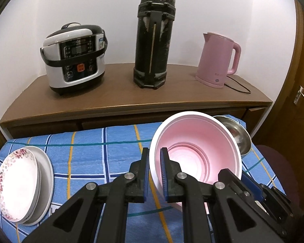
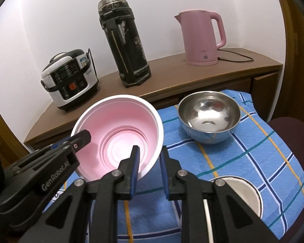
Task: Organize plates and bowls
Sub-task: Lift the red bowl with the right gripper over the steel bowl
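Both grippers pinch the rim of the round pink plastic bowl (image 1: 194,147), lifted and tilted above the blue checked cloth (image 1: 95,158): left gripper (image 1: 154,171) on its left wall, right gripper (image 2: 149,169) on its right, beside the shiny steel bowl (image 2: 208,117); stacked white plates (image 1: 22,184) lie at the cloth's left edge
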`<state>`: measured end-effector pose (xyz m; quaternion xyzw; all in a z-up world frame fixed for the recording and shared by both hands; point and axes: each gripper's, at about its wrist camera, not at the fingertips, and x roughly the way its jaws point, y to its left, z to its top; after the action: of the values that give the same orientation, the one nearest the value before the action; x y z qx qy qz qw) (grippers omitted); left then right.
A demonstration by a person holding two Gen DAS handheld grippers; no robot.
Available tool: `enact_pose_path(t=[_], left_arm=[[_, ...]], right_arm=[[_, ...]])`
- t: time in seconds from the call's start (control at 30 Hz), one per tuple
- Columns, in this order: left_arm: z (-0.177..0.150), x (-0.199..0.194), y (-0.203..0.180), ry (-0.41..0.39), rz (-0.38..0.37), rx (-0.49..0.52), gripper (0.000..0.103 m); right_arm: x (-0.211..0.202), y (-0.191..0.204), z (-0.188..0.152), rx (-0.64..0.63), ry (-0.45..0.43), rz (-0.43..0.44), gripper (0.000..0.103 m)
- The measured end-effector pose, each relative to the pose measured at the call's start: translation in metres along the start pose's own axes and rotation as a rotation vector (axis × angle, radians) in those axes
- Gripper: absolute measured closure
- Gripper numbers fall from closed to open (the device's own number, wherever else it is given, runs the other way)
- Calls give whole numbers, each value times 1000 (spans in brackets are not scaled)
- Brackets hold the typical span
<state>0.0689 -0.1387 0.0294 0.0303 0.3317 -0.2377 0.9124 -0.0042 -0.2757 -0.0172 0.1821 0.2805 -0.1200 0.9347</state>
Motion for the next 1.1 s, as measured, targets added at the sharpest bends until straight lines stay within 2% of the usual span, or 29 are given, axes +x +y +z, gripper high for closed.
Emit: enact_pose_path(t=[0.5, 0.9, 1.1], left_arm=[[12, -3, -61, -20, -71, 74, 91], [38, 28, -112, 17, -133, 96, 91], [50, 49, -128, 35, -130, 108, 91]], right_arm=[[-32, -52, 18, 59, -48, -28, 83], [-32, -98, 49, 76, -67, -81, 83], [-20, -116, 74, 53, -54, -102, 83]])
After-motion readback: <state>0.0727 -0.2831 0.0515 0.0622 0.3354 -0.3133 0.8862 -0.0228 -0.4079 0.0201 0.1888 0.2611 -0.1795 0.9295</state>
